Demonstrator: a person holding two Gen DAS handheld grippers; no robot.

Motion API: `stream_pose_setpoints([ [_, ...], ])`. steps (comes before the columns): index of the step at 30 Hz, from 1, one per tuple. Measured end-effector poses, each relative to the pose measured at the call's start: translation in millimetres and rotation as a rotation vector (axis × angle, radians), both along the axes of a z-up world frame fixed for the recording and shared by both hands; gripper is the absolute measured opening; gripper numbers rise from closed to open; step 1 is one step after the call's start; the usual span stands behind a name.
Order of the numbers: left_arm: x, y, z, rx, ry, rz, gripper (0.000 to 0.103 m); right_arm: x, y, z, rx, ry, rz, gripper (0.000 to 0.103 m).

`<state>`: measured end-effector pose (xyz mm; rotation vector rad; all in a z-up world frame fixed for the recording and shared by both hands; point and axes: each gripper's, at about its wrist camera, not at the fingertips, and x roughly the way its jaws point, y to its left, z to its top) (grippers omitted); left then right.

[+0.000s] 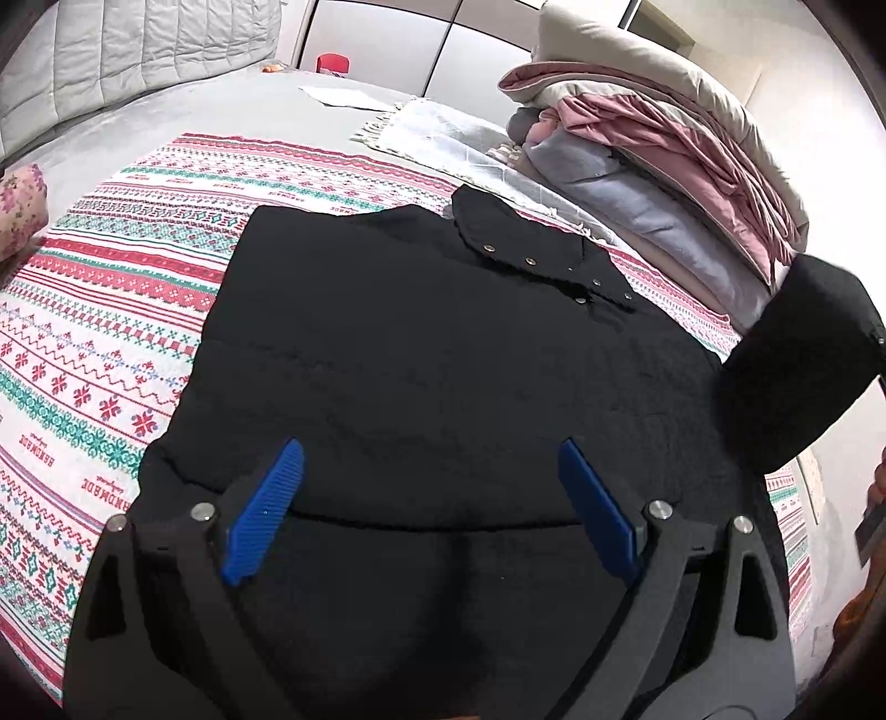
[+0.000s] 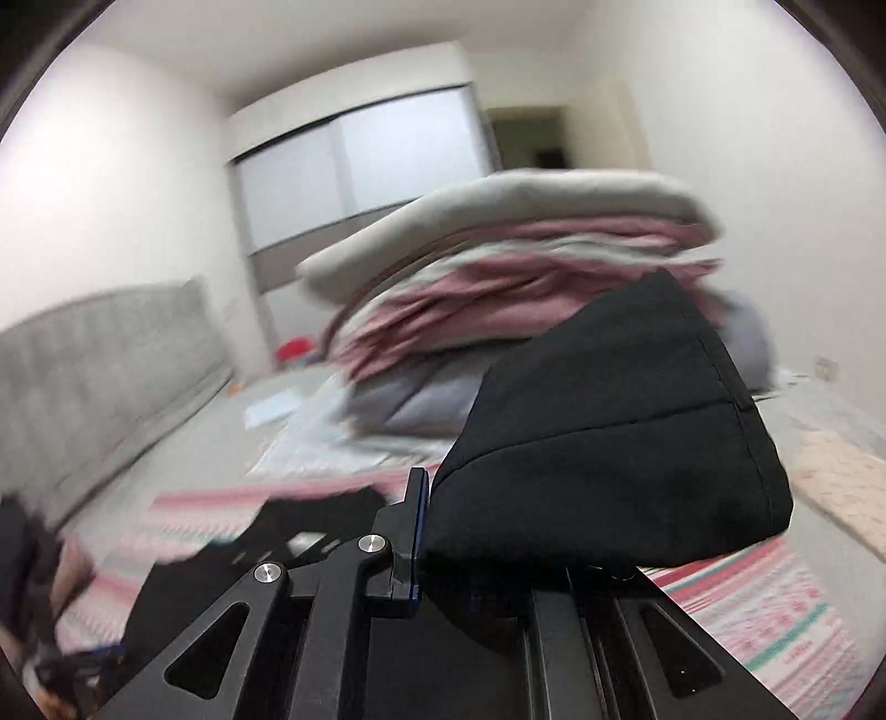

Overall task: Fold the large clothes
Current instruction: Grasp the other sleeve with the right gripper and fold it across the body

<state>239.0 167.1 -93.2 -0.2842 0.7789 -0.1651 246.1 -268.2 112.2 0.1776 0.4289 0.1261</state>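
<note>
A black jacket (image 1: 421, 354) lies flat on the patterned bedspread (image 1: 111, 310), collar with metal snaps (image 1: 531, 260) toward the far right. My left gripper (image 1: 432, 498) hovers open over the jacket's near part, its blue pads (image 1: 266, 509) wide apart and empty. One black sleeve (image 1: 797, 365) is lifted off the bed at the right. In the right wrist view my right gripper (image 2: 437, 531) is shut on that sleeve (image 2: 609, 432), whose cuff end bulges up over the fingers and hides the right finger.
A pile of folded pink, grey and beige bedding (image 1: 664, 144) sits at the bed's far right, also in the right wrist view (image 2: 498, 277). A white fringed cloth (image 1: 443, 133) lies beside it. A floral pillow (image 1: 22, 205) is at the left edge. The grey headboard (image 1: 138, 50) is behind.
</note>
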Motion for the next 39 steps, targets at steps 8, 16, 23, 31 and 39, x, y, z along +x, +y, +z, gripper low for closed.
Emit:
stream_pose_setpoints([
  [8, -3, -16, 5, 0.003, -0.028, -0.050, 0.093, 7, 114, -107, -0.073, 0.313, 0.300, 0.040],
  [16, 16, -78, 32, -0.004, -0.041, -0.249, 0.093, -11, 98, -130, -0.002, 0.399, 0.361, 0.066],
  [23, 78, -138, -17, 0.048, 0.156, -0.268, 0.058, -2, -11, -134, 0.041, 0.389, -0.015, 0.067],
  [31, 54, -143, 1, 0.222, -0.001, -0.131, 0.017, -10, -107, -162, 0.159, 0.435, -0.229, 0.067],
  [39, 28, -145, 18, 0.203, -0.151, -0.150, 0.045, 2, -95, -166, 0.084, 0.426, -0.202, 0.067],
])
